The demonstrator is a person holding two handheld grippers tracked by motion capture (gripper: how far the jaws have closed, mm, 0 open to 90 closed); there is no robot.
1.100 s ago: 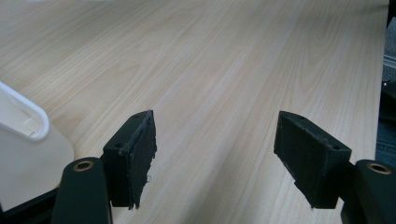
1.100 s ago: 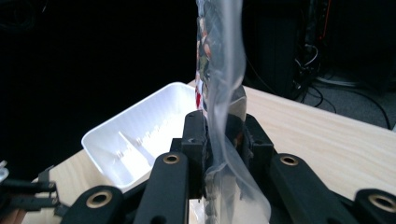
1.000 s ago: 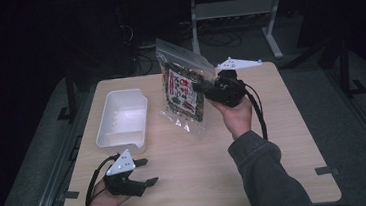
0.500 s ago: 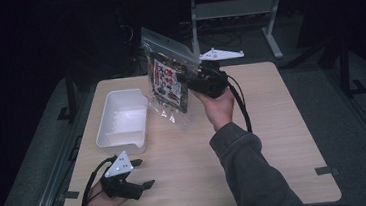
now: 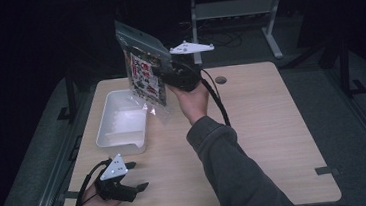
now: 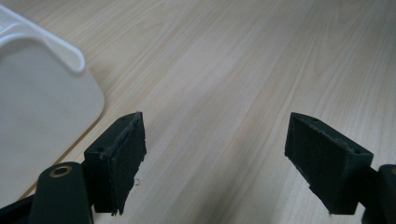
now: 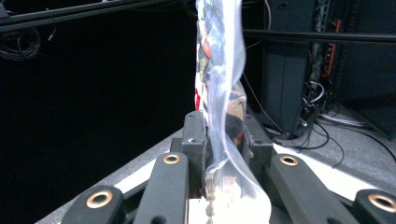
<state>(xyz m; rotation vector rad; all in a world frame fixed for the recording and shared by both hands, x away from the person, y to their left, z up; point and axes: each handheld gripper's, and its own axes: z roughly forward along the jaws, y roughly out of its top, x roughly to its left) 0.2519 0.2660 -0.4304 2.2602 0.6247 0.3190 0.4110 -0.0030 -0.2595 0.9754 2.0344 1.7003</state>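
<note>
While the right gripper [image 5: 171, 79] is held raised above the far part of the table [image 5: 263, 126], its jaws are clamped on one clear plastic bag [image 5: 144, 71] — the film is seen pinched edge-on between them in the right gripper view [image 7: 219, 154]. The left gripper [image 5: 127, 180] is rested low at about 7 o'clock on the tabletop, its jaws spread wide with bare wood between them and nothing gripped. Two grippers, one bag and one white tray [image 5: 107, 124] are counted. A zip-seal strip runs along the bag's top, and a printed card in red, white and black is enclosed — its lettering cannot be read. The bag is hung upright in the air at about 11 o'clock, over the tray's far right corner.
</note>
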